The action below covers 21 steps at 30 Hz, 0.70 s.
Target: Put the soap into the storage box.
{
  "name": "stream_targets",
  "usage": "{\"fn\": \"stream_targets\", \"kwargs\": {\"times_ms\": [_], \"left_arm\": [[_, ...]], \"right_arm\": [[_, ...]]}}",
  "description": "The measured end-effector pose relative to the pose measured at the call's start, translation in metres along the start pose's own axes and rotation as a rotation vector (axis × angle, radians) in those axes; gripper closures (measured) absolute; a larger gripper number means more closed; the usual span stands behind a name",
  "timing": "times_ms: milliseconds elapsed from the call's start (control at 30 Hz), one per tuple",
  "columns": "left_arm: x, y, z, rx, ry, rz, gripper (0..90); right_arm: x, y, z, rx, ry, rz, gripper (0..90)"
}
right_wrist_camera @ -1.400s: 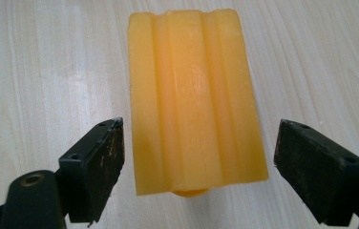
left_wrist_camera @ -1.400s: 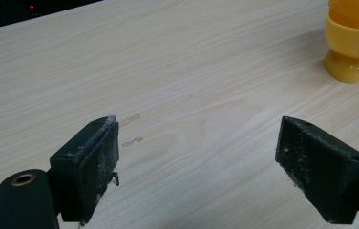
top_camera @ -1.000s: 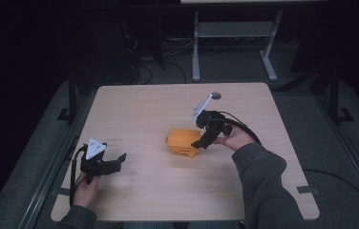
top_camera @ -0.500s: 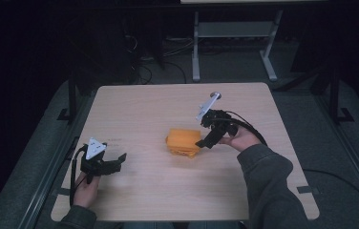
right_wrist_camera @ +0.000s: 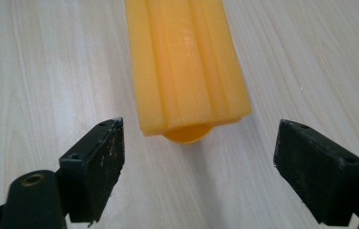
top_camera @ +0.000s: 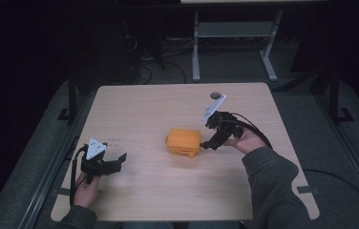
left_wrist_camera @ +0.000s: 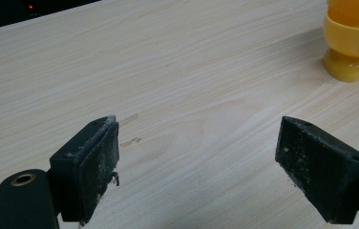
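An orange plastic block (top_camera: 184,141) with a ridged top lies near the middle of the wooden table (top_camera: 168,195). In the right gripper view the orange block (right_wrist_camera: 187,67) stretches away just ahead of the jaws. My right gripper (top_camera: 207,142) is open at the block's right end, not touching it, jaws wide apart (right_wrist_camera: 199,162). My left gripper (top_camera: 119,161) rests low at the table's front left, open and holding nothing (left_wrist_camera: 199,157). The orange block (left_wrist_camera: 354,38) sits far off at the top right of the left gripper view.
A small dark round thing (top_camera: 215,95) sits on the table behind the right gripper. A white metal stand (top_camera: 235,33) and cables are on the dark floor beyond the far edge. Bare wood lies between the two grippers.
The right gripper has drifted slightly to the right, away from the block's end. The block and the left gripper have stayed put.
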State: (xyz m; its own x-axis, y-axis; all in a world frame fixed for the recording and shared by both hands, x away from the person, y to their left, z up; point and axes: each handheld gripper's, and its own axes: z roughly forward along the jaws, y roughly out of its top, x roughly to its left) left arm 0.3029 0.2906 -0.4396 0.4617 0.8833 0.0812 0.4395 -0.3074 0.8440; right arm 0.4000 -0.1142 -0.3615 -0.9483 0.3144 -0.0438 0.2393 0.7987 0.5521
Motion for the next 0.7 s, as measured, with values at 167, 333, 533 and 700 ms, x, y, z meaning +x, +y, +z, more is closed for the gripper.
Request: {"fn": "stream_targets", "kwargs": {"times_ms": [167, 333, 533, 700], "left_arm": [[0.0, 0.0, 0.0, -0.001, 0.0, 0.0, 14.1], [0.0, 0.0, 0.0, 0.0, 0.0, 0.0, 14.1], [0.0, 0.0, 0.0, 0.002, -0.001, 0.002, 14.1], [-0.001, 0.0, 0.001, 0.001, -0.002, 0.005, 14.1]], "right_arm": [[0.001, -0.003, -0.003, 0.006, -0.004, 0.009, 17.5], [0.002, -0.004, -0.005, 0.0, -0.006, 0.013, 17.4], [0.002, -0.009, -0.006, -0.007, -0.008, 0.018, 17.5], [0.003, -0.014, -0.007, -0.01, -0.006, 0.026, 17.5]]}}
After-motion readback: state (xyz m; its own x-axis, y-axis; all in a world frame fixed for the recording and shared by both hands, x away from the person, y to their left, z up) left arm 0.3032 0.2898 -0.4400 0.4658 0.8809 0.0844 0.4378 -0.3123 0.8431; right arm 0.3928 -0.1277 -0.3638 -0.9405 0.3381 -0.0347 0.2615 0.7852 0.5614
